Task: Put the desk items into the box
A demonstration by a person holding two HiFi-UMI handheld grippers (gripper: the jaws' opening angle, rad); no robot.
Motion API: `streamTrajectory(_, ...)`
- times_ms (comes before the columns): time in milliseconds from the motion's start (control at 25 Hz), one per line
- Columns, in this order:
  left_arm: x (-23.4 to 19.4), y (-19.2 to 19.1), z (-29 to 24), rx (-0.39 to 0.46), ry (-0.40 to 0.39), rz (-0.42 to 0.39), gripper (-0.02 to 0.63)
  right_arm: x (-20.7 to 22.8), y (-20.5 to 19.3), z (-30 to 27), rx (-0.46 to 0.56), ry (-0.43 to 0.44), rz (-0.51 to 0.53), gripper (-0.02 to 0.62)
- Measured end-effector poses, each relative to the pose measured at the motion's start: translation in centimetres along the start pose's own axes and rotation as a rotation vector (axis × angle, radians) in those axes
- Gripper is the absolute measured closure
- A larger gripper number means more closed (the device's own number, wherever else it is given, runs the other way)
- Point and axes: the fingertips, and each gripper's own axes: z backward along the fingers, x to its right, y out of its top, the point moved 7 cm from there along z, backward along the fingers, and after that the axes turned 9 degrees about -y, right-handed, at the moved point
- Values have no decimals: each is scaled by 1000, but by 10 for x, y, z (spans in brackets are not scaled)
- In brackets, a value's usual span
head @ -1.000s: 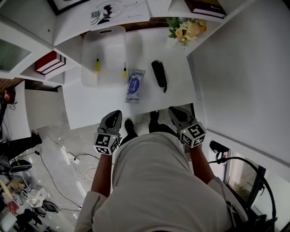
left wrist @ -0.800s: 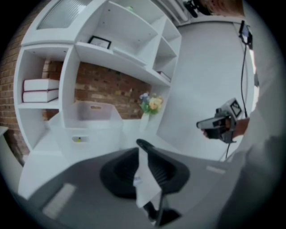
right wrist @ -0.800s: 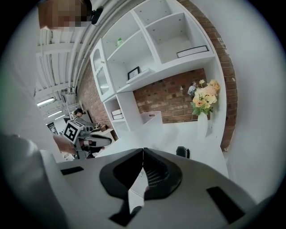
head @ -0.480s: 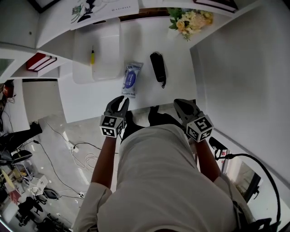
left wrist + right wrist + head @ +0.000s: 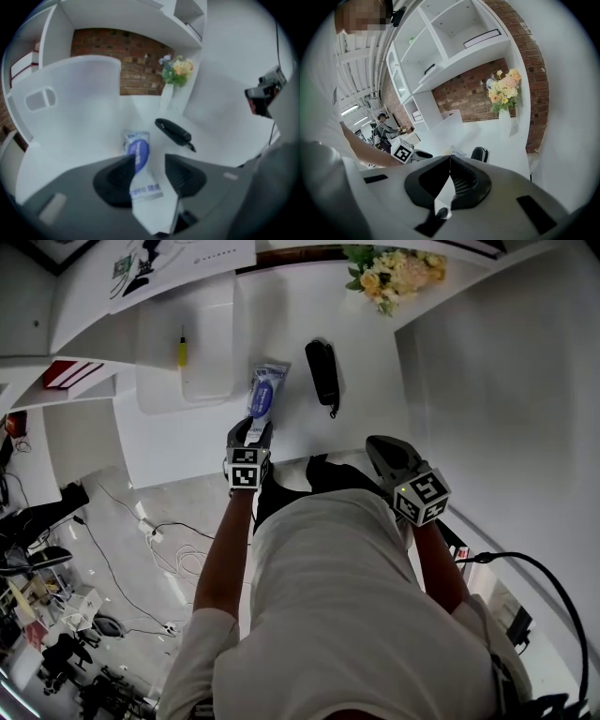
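A blue and white packet (image 5: 264, 395) lies on the white desk (image 5: 309, 296), to the right of the translucent white box (image 5: 211, 324). A yellow-handled tool (image 5: 182, 348) rests inside the box. A black oblong item (image 5: 323, 371) lies right of the packet. My left gripper (image 5: 250, 433) is at the packet's near end with its jaws opening. In the left gripper view the packet (image 5: 138, 154) lies between the fingers (image 5: 117, 176), which do not press it. My right gripper (image 5: 378, 446) hovers off the desk's front edge, shut and empty.
A vase of flowers (image 5: 394, 273) stands at the desk's back right, also in the right gripper view as flowers (image 5: 504, 91). Shelves with red books (image 5: 66, 371) rise to the left. Cables lie on the floor (image 5: 159, 531) below the desk. A person (image 5: 384, 129) stands far off.
My left gripper has moved forward from the desk's front edge to the packet and its jaws have spread. The right gripper has stayed shut near the edge.
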Motion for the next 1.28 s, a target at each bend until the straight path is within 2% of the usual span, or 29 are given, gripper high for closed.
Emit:
streamTrajectory(200,-8,-17,-38,-139,85,-64,366,17,-4,1,-27,1,-5,592)
streamTrajectory(440,-11,-23,-67,-219,165,-103,331,33,-10,4,-55,-8,-13,592)
streamTrajectory(600,-20,-37,-82,-291,182,-82,293,40,-11,4,-65,-10,-17,592)
streamTrajectory(720,-24,-38,-82,-280,189,-44,292,46,-11,2,-71,-8,-20,592)
streamTrajectory(800,-26,-36,-77,-259,203,-24,318,51,-12,1,-71,-6,-31,592)
streamTrajectory(880,-27,-37,-69,-248,202,-7,412,54,-12,0,-68,-2,-48,592)
streamTrajectory(1000,-25,-34,-54,-236,184,-9,499,57,-9,-3,-58,6,-60,592)
streamTrajectory(1120,-19,-27,-37,-215,163,-34,526,57,-5,-8,-43,20,-56,592)
streamTrajectory(1280,-9,-11,-14,-179,132,-50,529,54,-2,-16,-35,48,-50,592)
